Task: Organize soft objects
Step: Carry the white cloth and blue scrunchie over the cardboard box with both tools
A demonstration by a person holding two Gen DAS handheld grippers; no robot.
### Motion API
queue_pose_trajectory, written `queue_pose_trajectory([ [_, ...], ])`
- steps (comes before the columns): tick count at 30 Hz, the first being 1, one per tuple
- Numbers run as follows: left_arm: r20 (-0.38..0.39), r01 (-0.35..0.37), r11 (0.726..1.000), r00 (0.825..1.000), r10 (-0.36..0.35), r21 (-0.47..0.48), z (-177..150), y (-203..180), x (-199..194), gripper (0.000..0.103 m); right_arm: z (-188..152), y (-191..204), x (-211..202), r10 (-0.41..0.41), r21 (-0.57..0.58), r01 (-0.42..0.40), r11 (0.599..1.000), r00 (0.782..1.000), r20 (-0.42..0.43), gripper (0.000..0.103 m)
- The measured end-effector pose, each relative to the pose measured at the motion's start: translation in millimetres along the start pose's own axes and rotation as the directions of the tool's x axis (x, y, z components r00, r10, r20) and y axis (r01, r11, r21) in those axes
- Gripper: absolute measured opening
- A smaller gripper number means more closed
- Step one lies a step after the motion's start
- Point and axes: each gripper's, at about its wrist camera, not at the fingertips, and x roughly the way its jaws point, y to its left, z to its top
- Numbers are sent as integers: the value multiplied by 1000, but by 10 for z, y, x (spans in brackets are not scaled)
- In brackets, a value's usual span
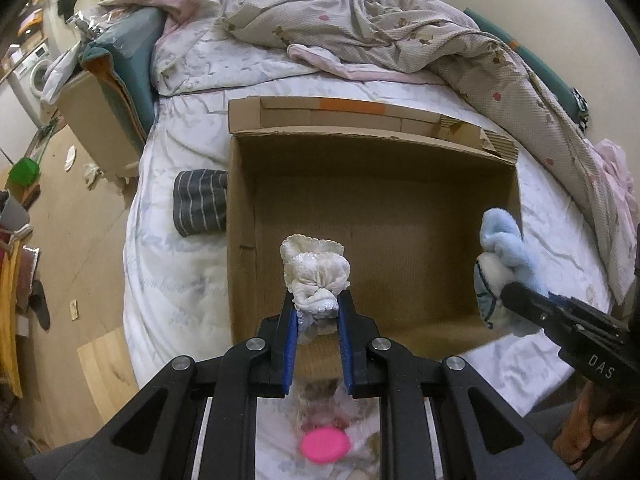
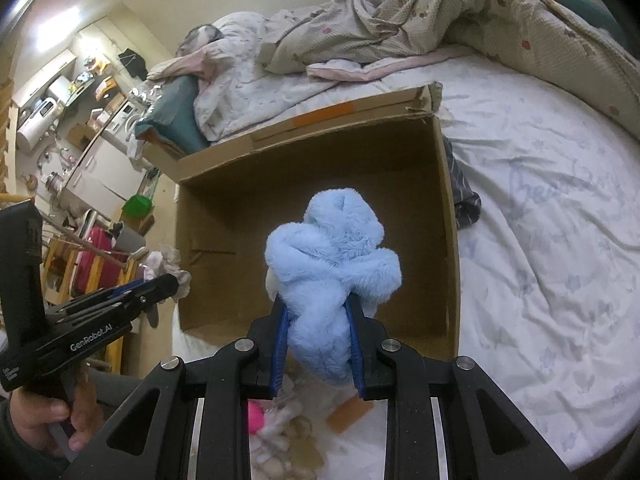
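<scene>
An open, empty cardboard box [image 1: 240,216] stands on the bed; it also shows in the right wrist view [image 2: 448,216]. My left gripper [image 1: 318,308] is shut on a white lacy cloth bundle [image 1: 316,272], held over the box's near edge. My right gripper [image 2: 318,312] is shut on a fluffy light-blue plush [image 2: 332,264], held above the box's near side. In the left wrist view the right gripper [image 1: 508,292] enters from the right with the plush [image 1: 500,248] at the box's right wall. In the right wrist view the left gripper [image 2: 172,280] sits at the box's left.
A dark striped cloth [image 1: 200,204] lies on the sheet beside the box's left wall. A crumpled quilt [image 1: 400,36] and pillows cover the far bed. A pink object [image 1: 324,446] and small plush items [image 2: 280,436] lie below the grippers. The floor at left is cluttered.
</scene>
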Motion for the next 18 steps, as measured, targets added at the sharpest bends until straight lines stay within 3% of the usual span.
queue_pose_trajectory([
  [8, 8, 40, 999, 999, -40, 11, -39, -12, 312, 17, -46, -183, 240, 13, 22, -13, 1000, 1000, 1, 28],
  [18, 24, 35, 999, 999, -36, 18, -76, 22, 535, 17, -90, -296, 514, -42, 31, 44, 999, 998, -50, 28],
])
